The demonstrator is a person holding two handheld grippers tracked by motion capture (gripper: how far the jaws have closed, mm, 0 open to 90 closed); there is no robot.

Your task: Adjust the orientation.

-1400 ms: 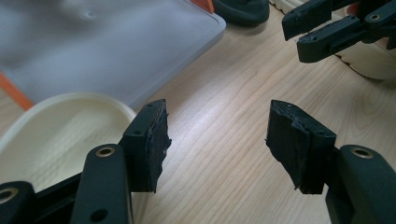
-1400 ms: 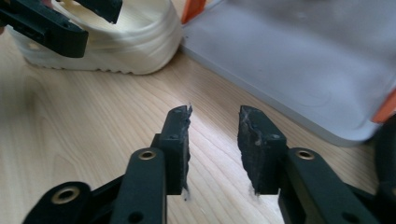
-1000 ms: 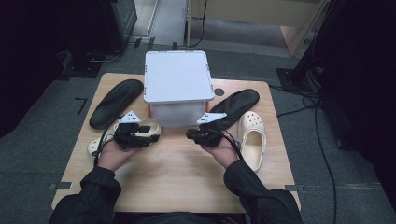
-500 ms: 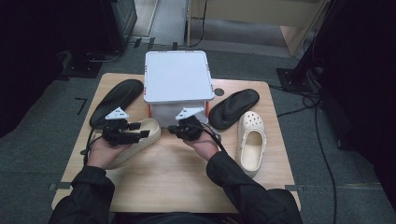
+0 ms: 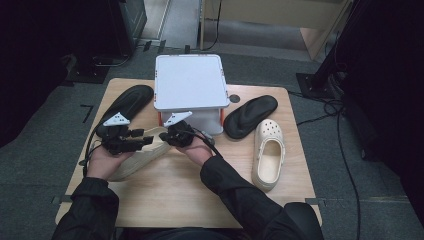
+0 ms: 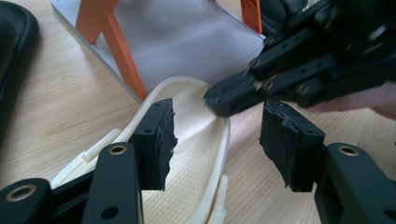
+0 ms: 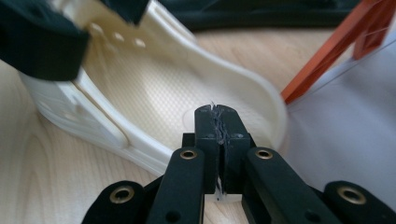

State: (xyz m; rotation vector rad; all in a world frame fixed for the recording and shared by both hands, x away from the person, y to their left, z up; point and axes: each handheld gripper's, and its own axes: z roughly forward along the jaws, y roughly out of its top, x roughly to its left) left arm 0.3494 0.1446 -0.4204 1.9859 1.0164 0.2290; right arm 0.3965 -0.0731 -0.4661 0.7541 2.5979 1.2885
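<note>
Pale wooden worktop point(image 5: 165, 195) carried the cream clog point(image 5: 137, 152) before the white box point(image 5: 189, 82); my left gripper point(image 5: 148, 142) straddled it, jaws spread, while my right gripper point(image 5: 167, 136) pinched its heel rim.

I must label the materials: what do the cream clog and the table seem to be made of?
Cream clog: probably moulded foam or rubber, matte, with a fine pebbled footbed and punched holes. Table: light wood or wood-look laminate, smooth, with visible grain lines.
</note>
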